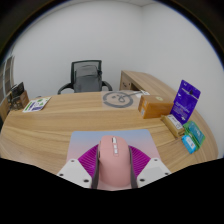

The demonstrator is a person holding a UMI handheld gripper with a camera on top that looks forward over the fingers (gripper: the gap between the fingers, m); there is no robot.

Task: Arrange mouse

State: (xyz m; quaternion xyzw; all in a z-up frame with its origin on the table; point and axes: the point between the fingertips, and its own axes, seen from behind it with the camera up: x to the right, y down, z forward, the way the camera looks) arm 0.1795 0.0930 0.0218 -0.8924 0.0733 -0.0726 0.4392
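1. The gripper (114, 176) sits at the bottom centre of the frame with the pink mouse (113, 160) between its two pads (87, 160); the pads appear to press on both flanks, so I judge it held, not merely straddled.
2. The mouse hangs low over the grey mouse mat (95, 136) on the wooden table (70, 115) — I cannot tell whether it touches.
3. Risk: the mouse's rounded, smooth sides could slide out of the pads if the grip eases early.
4. Risk: a tilted release may leave it askew on the mat.
5. Risk: swinging right could knock the purple box (185, 100) or the small carton (176, 124) near it — both stand well apart now.
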